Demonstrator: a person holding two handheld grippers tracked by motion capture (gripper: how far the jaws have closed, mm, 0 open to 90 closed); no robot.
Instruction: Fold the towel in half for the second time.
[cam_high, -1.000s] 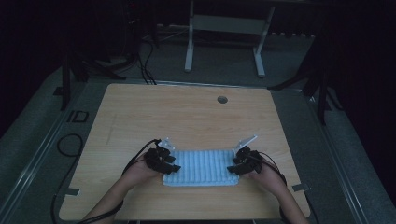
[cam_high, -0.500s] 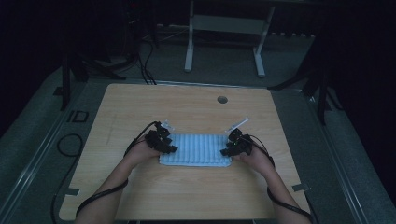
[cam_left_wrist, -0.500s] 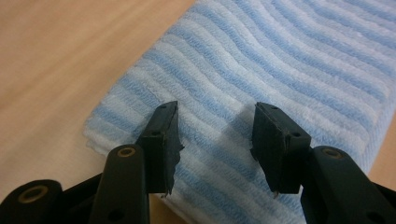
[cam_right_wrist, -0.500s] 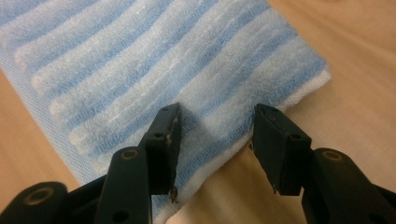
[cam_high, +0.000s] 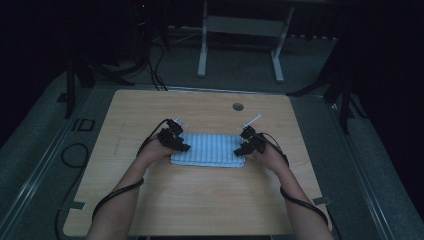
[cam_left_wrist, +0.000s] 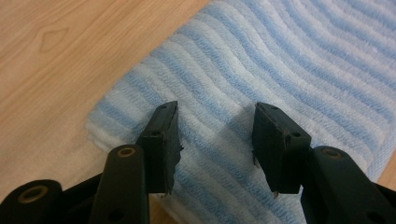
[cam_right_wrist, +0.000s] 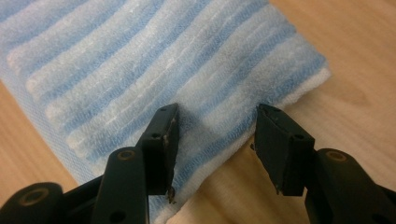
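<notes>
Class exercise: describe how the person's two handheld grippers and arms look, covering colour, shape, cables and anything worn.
Both the left gripper and the right gripper are black, each with two flat, blocky jaws on arms with round pivot holes. A black cable trails from each along the forearm. A thin pale rod sticks up from each gripper. The forearms are bare, with no sleeves in view.

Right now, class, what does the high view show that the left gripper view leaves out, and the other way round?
High view: the whole wooden table, its round hole, both forearms, the left gripper and right gripper at opposite ends of the folded towel. Left gripper view: the towel's ribbed blue and white stripes up close, its folded corner, and two black fingers standing apart over it with nothing pinched. Both: towel lying on the wood.
</notes>
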